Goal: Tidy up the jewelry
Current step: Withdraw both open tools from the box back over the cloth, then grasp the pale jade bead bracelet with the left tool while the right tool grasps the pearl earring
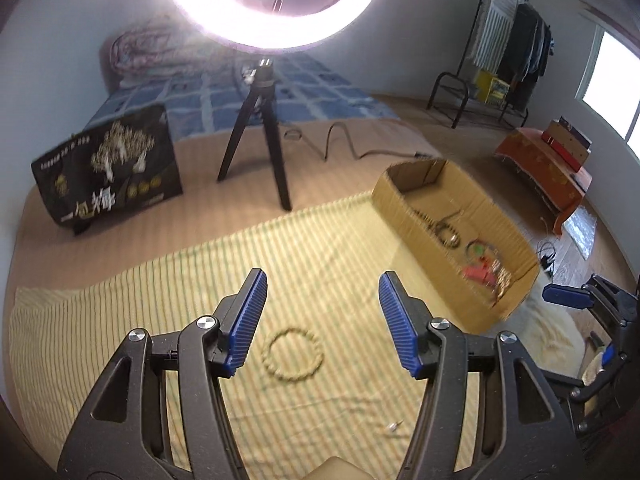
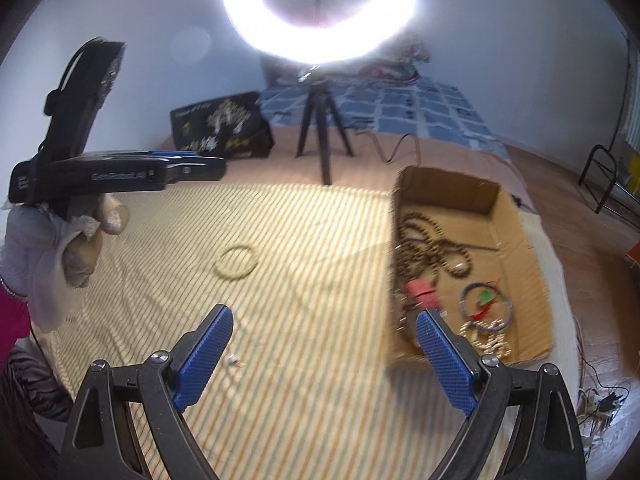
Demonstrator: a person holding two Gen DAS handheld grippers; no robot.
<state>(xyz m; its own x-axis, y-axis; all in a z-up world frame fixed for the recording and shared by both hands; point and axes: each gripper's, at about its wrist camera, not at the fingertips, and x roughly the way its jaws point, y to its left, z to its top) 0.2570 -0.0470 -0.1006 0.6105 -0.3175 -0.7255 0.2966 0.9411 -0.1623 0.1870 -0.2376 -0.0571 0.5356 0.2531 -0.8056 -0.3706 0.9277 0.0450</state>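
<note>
Left gripper gapes over bracelet — right view shows gloved hand.

Glaring ring light on tripod, blue-checked bed, clothes rack, pale walls.

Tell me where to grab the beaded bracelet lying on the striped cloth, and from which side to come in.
Probably best: pinch one arc of the beaded bracelet, coming straight down from above. It lies flat on the striped cloth as an open ring, so one finger can drop inside the loop and one outside. The left gripper, open, is already over it.
</note>
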